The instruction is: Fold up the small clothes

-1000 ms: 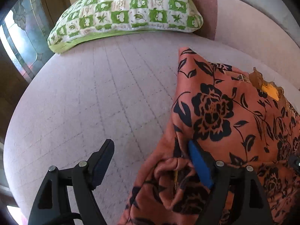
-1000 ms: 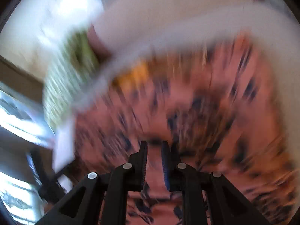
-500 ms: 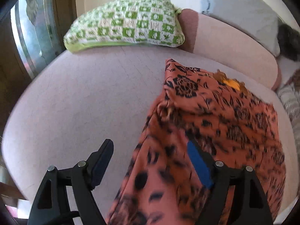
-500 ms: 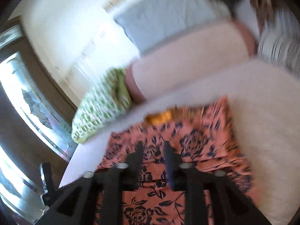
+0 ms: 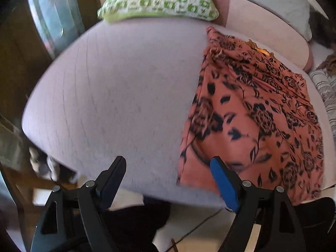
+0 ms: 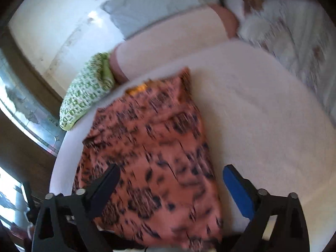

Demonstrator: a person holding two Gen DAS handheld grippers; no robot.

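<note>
An orange garment with a black flower print (image 5: 256,121) lies folded flat on the pale pink seat cushion (image 5: 117,96), to the right in the left wrist view. It also shows in the right wrist view (image 6: 151,151), blurred. My left gripper (image 5: 168,178) is open and empty, held above the cushion's front edge, left of the garment's near corner. My right gripper (image 6: 170,180) is open and empty above the garment's near end.
A green and white checked pillow (image 5: 159,0) lies at the back of the cushion. A grey cushion (image 6: 151,6) leans on the backrest. Striped fabric (image 5: 325,92) lies at the far right. A window (image 5: 50,19) is at the left. The floor lies below the front edge.
Both grippers pulled back and up from the garment. The right gripper, shut a second ago, has opened. The garment now lies flat instead of bunched at my left fingers.
</note>
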